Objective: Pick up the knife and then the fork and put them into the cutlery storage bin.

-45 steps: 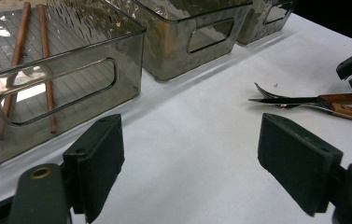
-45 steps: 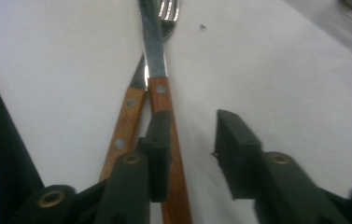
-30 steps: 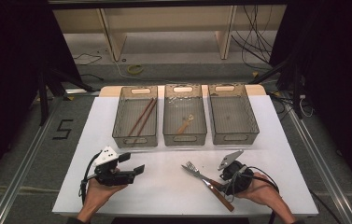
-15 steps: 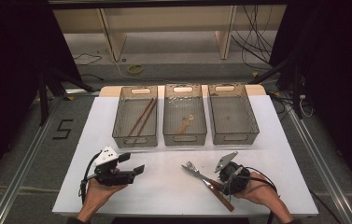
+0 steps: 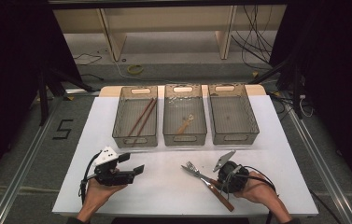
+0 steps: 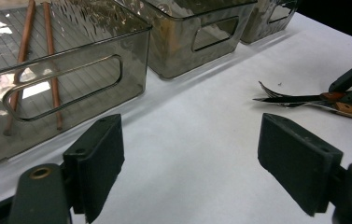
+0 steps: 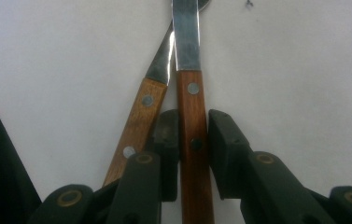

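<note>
A knife (image 7: 190, 93) with a red-brown wooden handle lies on the white table beside a fork (image 7: 138, 121) with a paler handle. My right gripper (image 7: 193, 140) has just been closing, and its pads now sit against both sides of the knife's handle. From above, the right gripper (image 5: 215, 181) rests low at the near right, over the two handles, with the fork's tines (image 5: 191, 166) pointing away to the left. My left gripper (image 5: 131, 163) hovers at the near left, open and with nothing in it; its jaws (image 6: 197, 158) frame bare table.
Three smoky clear bins stand in a row across the middle of the table. The left bin (image 5: 135, 140) holds two brown chopsticks (image 5: 142, 115), the middle bin (image 5: 185, 138) a small wooden utensil (image 5: 184, 125), and the right bin (image 5: 235, 138) looks bare. Dark stands flank the table.
The right gripper's jaws have drawn in around the utensil handles at the near right. Both hands have stayed where they were, and the left gripper looks unchanged.
</note>
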`<move>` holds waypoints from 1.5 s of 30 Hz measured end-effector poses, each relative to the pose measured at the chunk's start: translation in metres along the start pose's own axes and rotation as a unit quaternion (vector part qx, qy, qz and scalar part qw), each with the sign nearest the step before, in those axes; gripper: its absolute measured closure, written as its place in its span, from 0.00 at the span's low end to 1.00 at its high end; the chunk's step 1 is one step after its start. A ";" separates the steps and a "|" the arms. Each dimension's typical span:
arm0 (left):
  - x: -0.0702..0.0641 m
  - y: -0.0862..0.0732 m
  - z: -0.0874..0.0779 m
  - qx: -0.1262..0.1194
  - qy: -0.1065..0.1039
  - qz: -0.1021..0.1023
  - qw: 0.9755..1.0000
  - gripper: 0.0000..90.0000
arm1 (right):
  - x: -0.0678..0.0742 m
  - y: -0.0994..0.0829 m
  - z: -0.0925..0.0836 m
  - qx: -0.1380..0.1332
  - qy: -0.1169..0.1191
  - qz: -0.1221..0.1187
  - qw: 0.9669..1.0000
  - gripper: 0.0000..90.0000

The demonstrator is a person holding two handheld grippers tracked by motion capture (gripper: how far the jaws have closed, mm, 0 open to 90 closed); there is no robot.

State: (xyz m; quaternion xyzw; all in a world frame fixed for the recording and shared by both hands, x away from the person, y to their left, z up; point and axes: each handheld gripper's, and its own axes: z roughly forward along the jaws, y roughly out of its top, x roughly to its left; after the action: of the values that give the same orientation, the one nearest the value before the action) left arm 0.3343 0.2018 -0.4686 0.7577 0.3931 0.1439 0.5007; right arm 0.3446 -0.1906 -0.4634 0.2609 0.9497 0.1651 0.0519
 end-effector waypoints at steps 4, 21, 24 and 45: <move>0.000 0.000 0.000 -0.001 0.000 -0.001 1.000 0.25 | 0.000 0.001 0.000 0.005 -0.001 -0.007 1.000 0.84; 0.001 0.000 0.000 -0.002 -0.001 -0.003 1.000 0.25 | 0.002 0.003 0.000 0.010 -0.002 -0.026 1.000 0.86; 0.000 0.000 0.000 -0.002 0.000 -0.002 1.000 0.25 | 0.002 0.003 0.000 0.010 -0.002 -0.026 1.000 0.86; 0.001 0.000 -0.001 -0.006 0.003 -0.004 1.000 0.25 | -0.002 0.004 -0.006 -0.023 0.006 -0.010 1.000 0.86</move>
State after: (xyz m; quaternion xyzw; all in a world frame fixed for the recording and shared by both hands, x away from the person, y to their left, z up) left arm 0.3343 0.2032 -0.4687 0.7525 0.3968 0.1465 0.5048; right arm 0.3471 -0.1902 -0.4564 0.2487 0.9487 0.1876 0.0536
